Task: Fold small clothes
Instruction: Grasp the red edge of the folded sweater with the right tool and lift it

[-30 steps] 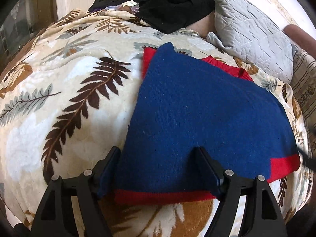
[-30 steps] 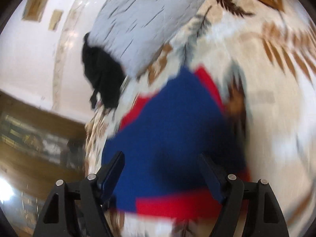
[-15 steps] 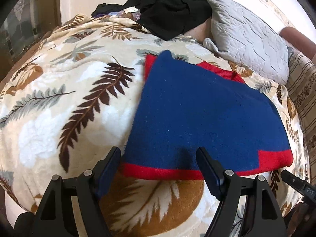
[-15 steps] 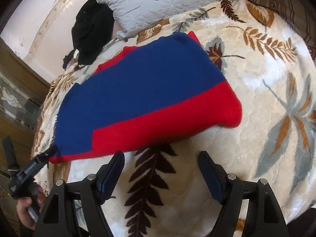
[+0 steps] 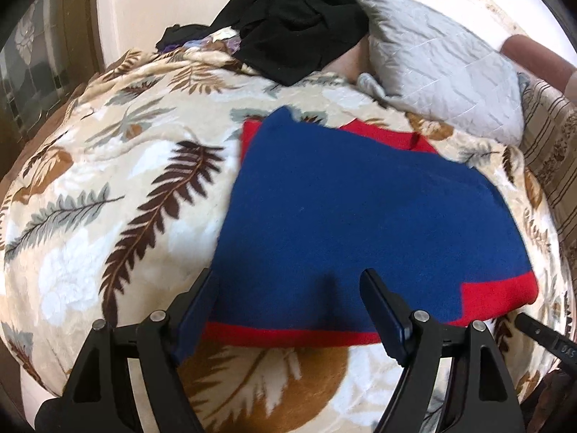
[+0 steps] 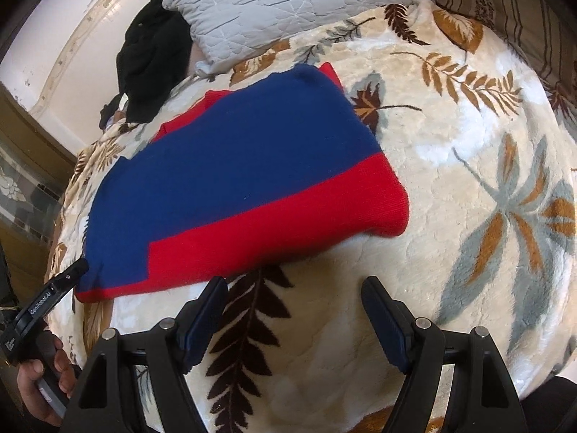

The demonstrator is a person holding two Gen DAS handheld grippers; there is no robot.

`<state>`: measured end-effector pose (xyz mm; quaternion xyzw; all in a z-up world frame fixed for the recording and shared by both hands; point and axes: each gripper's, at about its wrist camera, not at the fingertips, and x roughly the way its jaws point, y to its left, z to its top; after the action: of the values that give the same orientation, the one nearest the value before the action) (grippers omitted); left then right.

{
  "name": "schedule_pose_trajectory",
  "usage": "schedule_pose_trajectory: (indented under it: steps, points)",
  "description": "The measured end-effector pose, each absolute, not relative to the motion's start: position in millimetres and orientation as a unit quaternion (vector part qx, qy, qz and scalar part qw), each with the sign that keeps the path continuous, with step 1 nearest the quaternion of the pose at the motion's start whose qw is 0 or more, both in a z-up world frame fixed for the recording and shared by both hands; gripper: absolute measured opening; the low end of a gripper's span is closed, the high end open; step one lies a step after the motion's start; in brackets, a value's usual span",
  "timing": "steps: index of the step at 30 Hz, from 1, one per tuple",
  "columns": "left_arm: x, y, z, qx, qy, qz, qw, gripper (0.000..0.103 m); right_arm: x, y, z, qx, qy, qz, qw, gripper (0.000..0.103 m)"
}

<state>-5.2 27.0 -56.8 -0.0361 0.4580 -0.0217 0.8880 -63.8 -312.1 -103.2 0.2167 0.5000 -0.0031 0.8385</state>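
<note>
Apparently folded sweater [image 5: 360, 223], grippers apart.

right tool [image 6: 292, 310] gapes empty above leafy blanket [image 6: 450, 166], beside folded blue-red sweater [image 6: 230, 166].

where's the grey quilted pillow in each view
Left wrist: grey quilted pillow sits upper right, beyond the far edge of the blue and red garment.
Right wrist: pillow lies along the top centre.
Shared landmark: the black clothes pile beside the pillow.
</note>
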Motion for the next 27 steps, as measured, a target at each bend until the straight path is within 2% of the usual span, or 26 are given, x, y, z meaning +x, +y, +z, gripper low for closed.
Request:
schedule_pose_trajectory:
  steps: [6,14,15,16,18,21,24,27]
  points:
    - [-1.8,7.6,-44.6,-0.023,0.423,-0.035,0.905,0.081,-58.8,-321.9,-104.2,0.253,0.499,-0.006,0.829,0.08]
    - [24.4,-28.7,-77.6,0.002,0.465,-0.034,0.885,0.081,-46.1,-364.2,-110.8,0.405,0.449,-0.008,0.797,0.08]
    - [25.4,-30.8,-79.9,0.004,0.467,-0.034,0.884,0.081,-44.0,-367.4,-111.5,0.414,0.443,-0.006,0.795,0.073]
    - [26.3,-32.4,-82.6,0.006,0.469,-0.033,0.882,0.081,-40.9,-368.9,-112.3,0.41,0.447,-0.015,0.795,0.061]
    - [25.5,-33.1,-83.9,0.009,0.47,-0.033,0.882,0.081,-39.7,-370.1,-112.3,0.411,0.451,-0.021,0.792,0.052]
    - [24.5,-29.7,-78.7,0.003,0.463,-0.036,0.886,0.081,-41.3,-366.4,-102.9,0.402,0.443,-0.02,0.801,0.052]
    - [28.1,-29.4,-79.3,-0.002,0.462,-0.039,0.886,0.081,-36.9,-362.7,-109.0,0.391,0.451,-0.024,0.802,0.074]
    - [30.7,-32.6,-86.0,0.006,0.467,-0.037,0.883,0.081,-29.8,-359.8,-117.8,0.384,0.454,-0.03,0.803,0.074]
